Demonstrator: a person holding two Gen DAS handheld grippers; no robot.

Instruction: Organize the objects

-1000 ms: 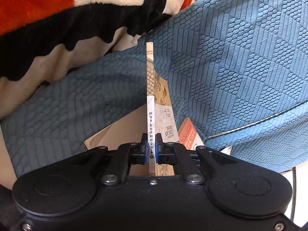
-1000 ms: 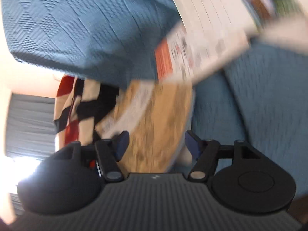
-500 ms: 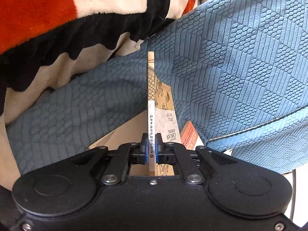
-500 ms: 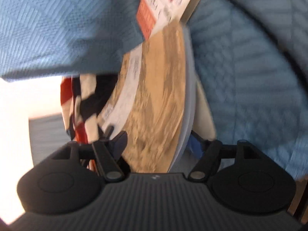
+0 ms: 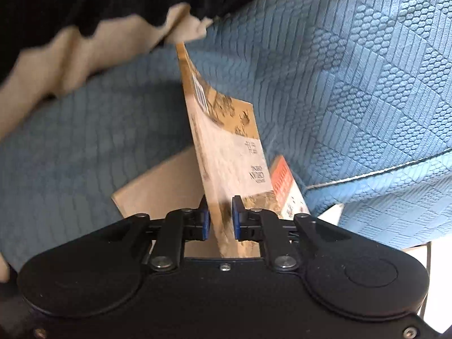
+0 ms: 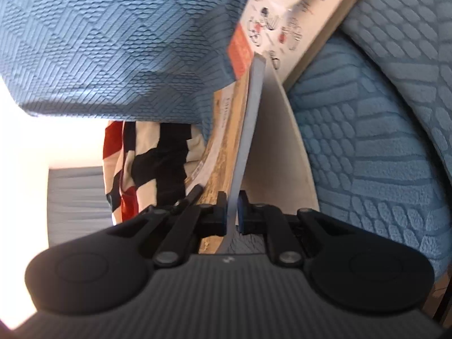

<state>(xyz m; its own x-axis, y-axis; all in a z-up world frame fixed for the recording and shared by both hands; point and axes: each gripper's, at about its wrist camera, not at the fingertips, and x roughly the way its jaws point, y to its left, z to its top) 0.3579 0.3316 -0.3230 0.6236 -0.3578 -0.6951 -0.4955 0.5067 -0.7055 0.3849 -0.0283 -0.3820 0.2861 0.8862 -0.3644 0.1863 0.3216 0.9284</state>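
Note:
A tan book with a painted cover stands on edge on the blue sofa seat and leans to the right. My left gripper has it between its blue pads; the jaws are opening and no longer clamp it flat. In the right wrist view the same book shows a thin grey edge. My right gripper is closing, and its pads pinch that edge. An orange-and-white book lies beside it, against the cushion.
A flat kraft-brown book lies on the seat under the tan one. Blue textured sofa cushions surround the books. A red, black and cream blanket is bunched at the far left.
My left jaws have parted and the tan book has tipped from upright to leaning right. My right gripper, wide open before, has closed on the book's grey edge.

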